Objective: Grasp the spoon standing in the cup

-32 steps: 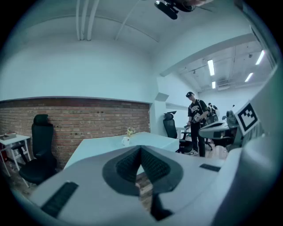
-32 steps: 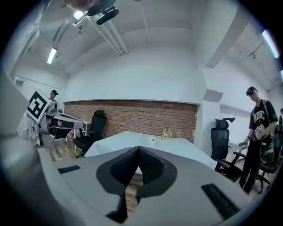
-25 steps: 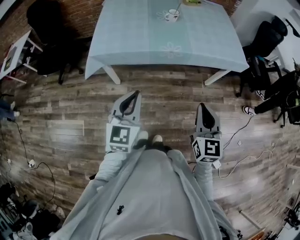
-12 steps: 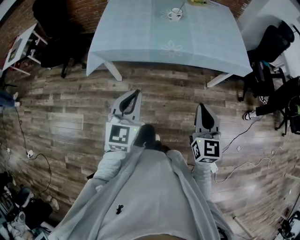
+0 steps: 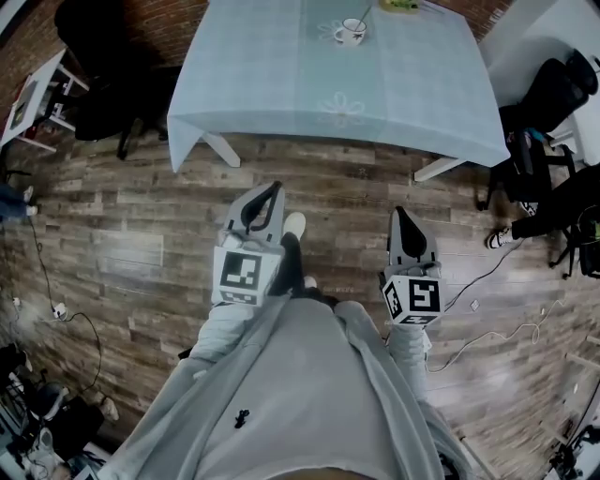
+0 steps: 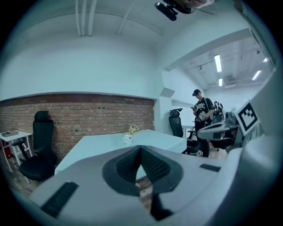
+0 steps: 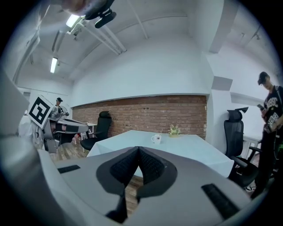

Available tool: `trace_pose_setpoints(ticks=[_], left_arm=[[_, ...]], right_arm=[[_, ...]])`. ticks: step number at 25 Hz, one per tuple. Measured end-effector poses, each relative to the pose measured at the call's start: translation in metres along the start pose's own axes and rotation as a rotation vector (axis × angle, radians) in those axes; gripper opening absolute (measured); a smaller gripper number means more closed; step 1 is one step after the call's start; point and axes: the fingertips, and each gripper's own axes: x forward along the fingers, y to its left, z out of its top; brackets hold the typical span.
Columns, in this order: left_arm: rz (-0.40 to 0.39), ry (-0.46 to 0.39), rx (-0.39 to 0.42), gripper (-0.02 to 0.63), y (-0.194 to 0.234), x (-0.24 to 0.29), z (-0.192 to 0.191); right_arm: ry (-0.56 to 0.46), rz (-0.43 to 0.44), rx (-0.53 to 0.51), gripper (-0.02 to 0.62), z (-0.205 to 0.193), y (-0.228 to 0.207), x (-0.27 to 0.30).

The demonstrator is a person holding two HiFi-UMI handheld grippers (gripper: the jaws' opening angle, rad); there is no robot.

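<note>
We see a spoon standing in the cup on the table; our left gripper and right gripper are clenched, empty.

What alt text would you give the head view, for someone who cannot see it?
From above, a person in grey holds the left gripper and right gripper, both shut, over a wooden floor, short of a table where a white cup holds a spoon.
</note>
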Motion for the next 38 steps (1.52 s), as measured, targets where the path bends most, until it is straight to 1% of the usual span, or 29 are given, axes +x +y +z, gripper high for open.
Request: trace_pose_setpoints(ticks=[6, 14, 21, 25, 30, 34, 38], left_arm=[[0.013, 0.0, -0.01, 0.017, 0.045, 0.056, 0.012], [0.016, -0.004, 0.006, 0.017, 0.104, 0.128, 0.032], [-0.027, -0.007, 0.01, 0.017, 0.147, 0.177, 0.039], [-0.071, 0.008, 0.011, 0.017, 0.155, 0.199, 0.034], [-0.082, 0.04, -0.002, 0.017, 0.163, 0.218, 0.021], [-0.06, 0.052, -0.01, 0.017, 0.172, 0.242, 0.018], [-0.013, 0.036, -0.033, 0.017, 0.182, 0.275, 0.03]], right_arm=[[0.006, -0.003, -0.001, 0.015, 0.016, -0.019, 0.069], [-0.003, -0.018, 0.006, 0.015, 0.043, -0.045, 0.151], [-0.005, -0.063, 0.028, 0.015, 0.058, -0.057, 0.209], [0.01, -0.094, 0.036, 0.015, 0.055, -0.062, 0.228], [0.042, -0.111, 0.065, 0.015, 0.04, -0.07, 0.245], [0.065, -0.095, 0.08, 0.015, 0.032, -0.085, 0.271], [0.062, -0.045, 0.051, 0.015, 0.042, -0.106, 0.307]])
